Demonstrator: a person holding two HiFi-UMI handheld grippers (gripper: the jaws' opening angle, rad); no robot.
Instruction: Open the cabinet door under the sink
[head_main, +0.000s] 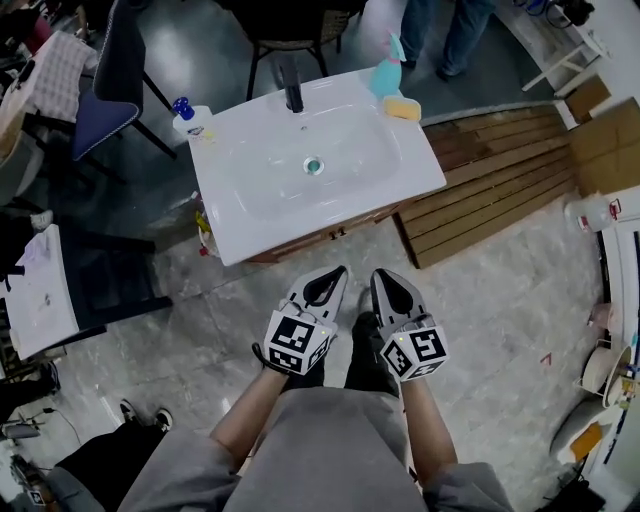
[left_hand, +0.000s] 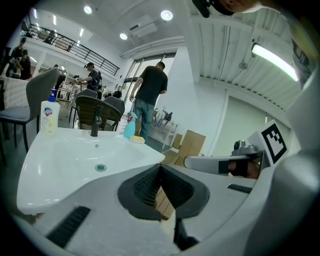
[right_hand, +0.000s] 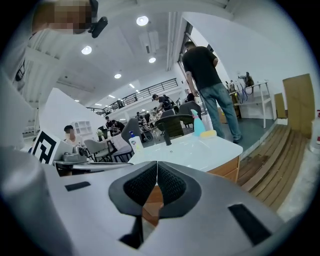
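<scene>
- Cabinet door (head_main: 322, 238) sits under the front edge of the white sink (head_main: 240, 205). From above it shows only as a thin strip of brown wood. The right gripper view shows more of the cabinet (right_hand: 226, 171) below the sink's rim.
- It looks like a stiff wooden panel on hinges, so it is probably light to swing and not fragile. The flat face offers nothing to pinch, so the hold would have to be a handle or the free edge.
- Small dark fittings near the middle of the strip may be handles, but they are too small to tell.
- Left tongs (head_main: 338, 272) are clenched tip to tip with nothing between them. They are held low in front of the person, apart from the cabinet.
- Right tongs (head_main: 381, 276) are clenched and empty too, just beside the left pair.
- A dark faucet (head_main: 293, 97) stands at the sink's far edge and a soap bottle (head_main: 186, 115) at its far left corner.
- A teal spray bottle (head_main: 388, 70) and a yellow sponge (head_main: 403, 108) are at the far right corner. All four sit well above the door and out of its way.
- Wooden planks (head_main: 490, 180) lie on the floor just beside the cabinet's right side and might crowd a door that swings that way.
- Bare floor (head_main: 250, 300) lies between the person and the cabinet front.
- Another person (head_main: 450, 35) stands beyond the sink's far edge, well away from the door.
</scene>
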